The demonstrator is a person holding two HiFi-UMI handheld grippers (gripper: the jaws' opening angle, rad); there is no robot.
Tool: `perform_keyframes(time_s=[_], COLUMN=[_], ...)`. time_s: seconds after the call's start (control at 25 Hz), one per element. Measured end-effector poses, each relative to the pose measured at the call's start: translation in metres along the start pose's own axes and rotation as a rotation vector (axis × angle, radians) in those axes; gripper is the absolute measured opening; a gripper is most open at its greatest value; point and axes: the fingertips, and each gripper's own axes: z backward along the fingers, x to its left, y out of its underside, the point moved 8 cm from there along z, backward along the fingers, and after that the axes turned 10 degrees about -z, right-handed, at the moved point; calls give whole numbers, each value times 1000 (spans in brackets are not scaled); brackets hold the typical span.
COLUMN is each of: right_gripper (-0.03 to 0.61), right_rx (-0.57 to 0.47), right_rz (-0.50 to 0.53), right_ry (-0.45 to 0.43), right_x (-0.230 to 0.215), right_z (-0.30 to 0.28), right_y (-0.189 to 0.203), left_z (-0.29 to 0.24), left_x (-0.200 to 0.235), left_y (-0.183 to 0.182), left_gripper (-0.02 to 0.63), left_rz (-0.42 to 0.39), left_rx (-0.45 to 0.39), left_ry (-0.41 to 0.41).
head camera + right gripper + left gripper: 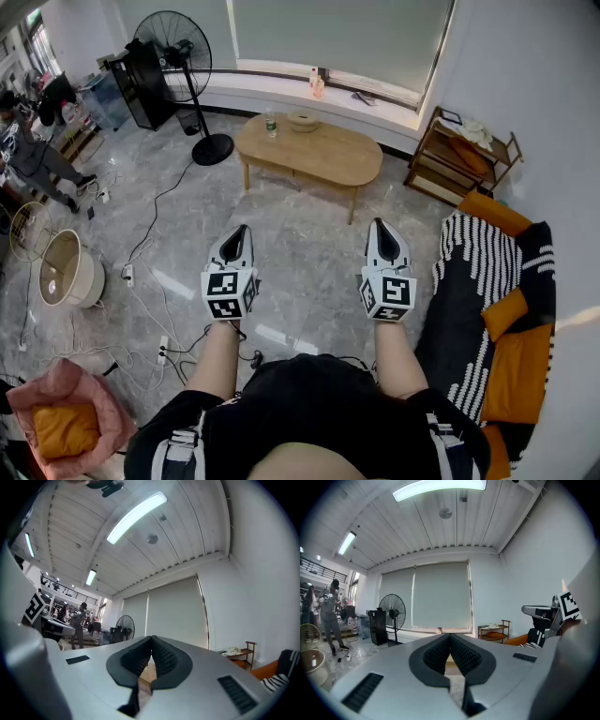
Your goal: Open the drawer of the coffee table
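Both closed tight and empty: left gripper and right gripper, held side by side over the marble floor. Standing fan off to the left, striped sofa on the right, wooden shelf by the wall. The oval coffee table sits well ahead with only floor between. Can't make out its drawer from here.

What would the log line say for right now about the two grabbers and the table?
left gripper: shut, empty | right gripper: shut, empty | coffee table: ahead across floor, untouched | drawer: not visible
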Motion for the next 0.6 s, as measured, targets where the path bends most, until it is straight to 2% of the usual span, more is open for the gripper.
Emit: perform_keyframes(time_s=[0.24,0.6], right_gripper=[17,17], right_rx=[1,18], right_rz=[3,14], right_ry=[-3,0], right_x=[5,28], right_z=[3,11], right_y=[1,6], left_z=[2,18], left_x=[-3,5], left_y=[2,5], left_gripper=[20,20], left_rz=[-11,-31], left_rx=[18,-12], left_ry=[16,52])
